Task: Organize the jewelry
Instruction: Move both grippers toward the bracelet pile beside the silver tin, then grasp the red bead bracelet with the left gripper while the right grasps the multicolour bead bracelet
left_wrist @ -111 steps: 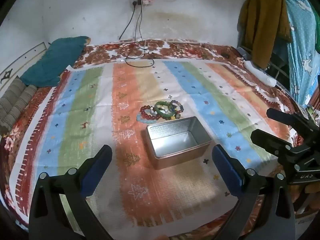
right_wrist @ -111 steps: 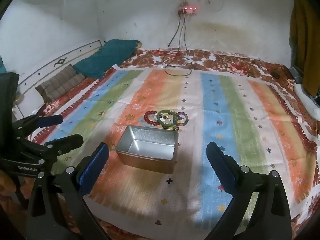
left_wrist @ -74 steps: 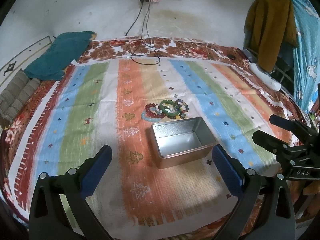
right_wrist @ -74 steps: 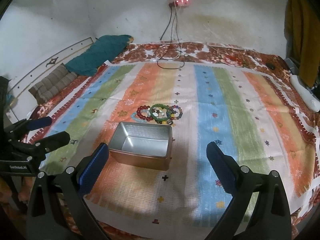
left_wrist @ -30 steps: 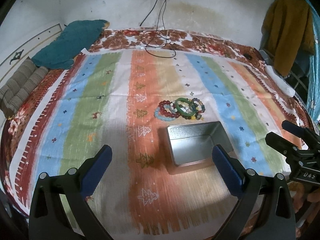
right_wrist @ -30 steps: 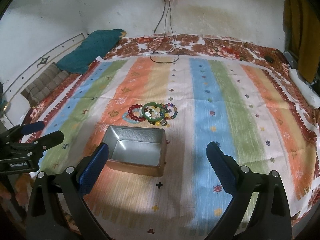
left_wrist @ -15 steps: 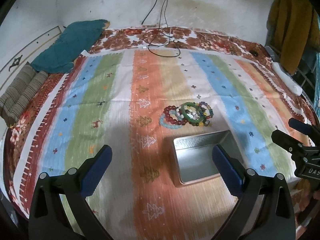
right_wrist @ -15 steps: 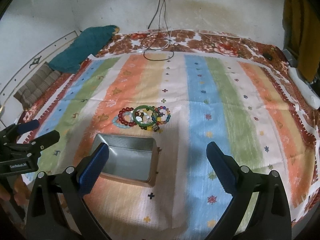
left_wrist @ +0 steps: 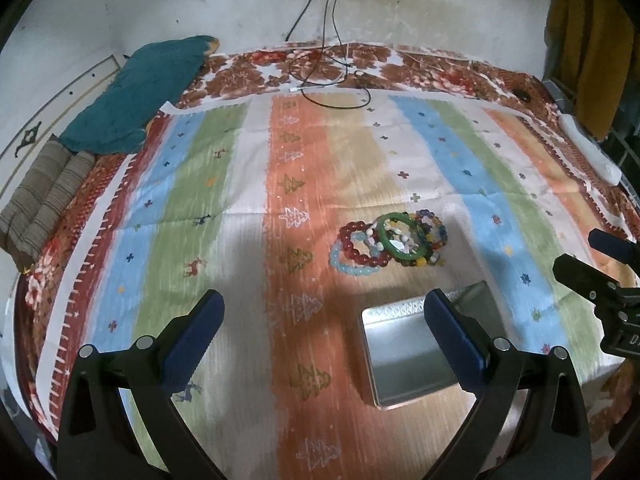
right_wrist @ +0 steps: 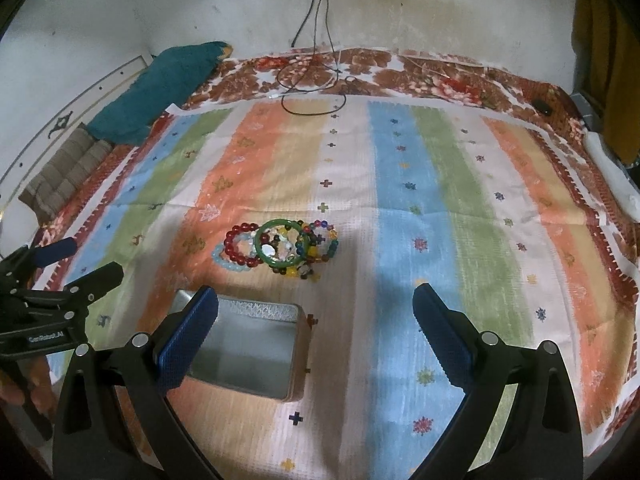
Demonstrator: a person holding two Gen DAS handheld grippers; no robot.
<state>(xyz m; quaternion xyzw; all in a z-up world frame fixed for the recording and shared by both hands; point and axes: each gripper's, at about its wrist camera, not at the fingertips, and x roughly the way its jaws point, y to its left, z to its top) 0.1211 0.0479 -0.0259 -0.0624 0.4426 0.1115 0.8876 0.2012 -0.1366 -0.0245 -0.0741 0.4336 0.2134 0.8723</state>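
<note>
Both grippers hang over the striped cloth [left_wrist: 400, 160] on the bed, and neither has anything in it. The left gripper [left_wrist: 324, 332] has its blue-padded fingers spread wide, nothing between them but cloth. The right gripper [right_wrist: 316, 320] is spread wide too, and empty.

The bracelets [right_wrist: 280, 248] lie in a small heap near the middle of the cloth, overlapping one another: a green bangle [right_wrist: 282, 246] on top, a dark red beaded ring [right_wrist: 236, 248] to its left, a pale blue beaded one [right_wrist: 228, 262] partly under that, and mixed coloured beads [right_wrist: 320, 240] to the right. In the left view the same heap [left_wrist: 388, 242] sits far of the tin and a little left of it.

The metal tin [right_wrist: 248, 354] stands open and empty just near of the heap, apart from it. From the right view its left end is hidden behind the right gripper's left finger [right_wrist: 188, 340]. From the left view the tin [left_wrist: 404, 352] is partly covered by the left gripper's right finger [left_wrist: 456, 340].

At the far edge a black cable [left_wrist: 332, 80] runs down the wall and loops onto the floral sheet [left_wrist: 420, 68]. A teal blanket [left_wrist: 140, 92] lies at the far left, with a striped cushion [left_wrist: 40, 196] nearer beside it.
</note>
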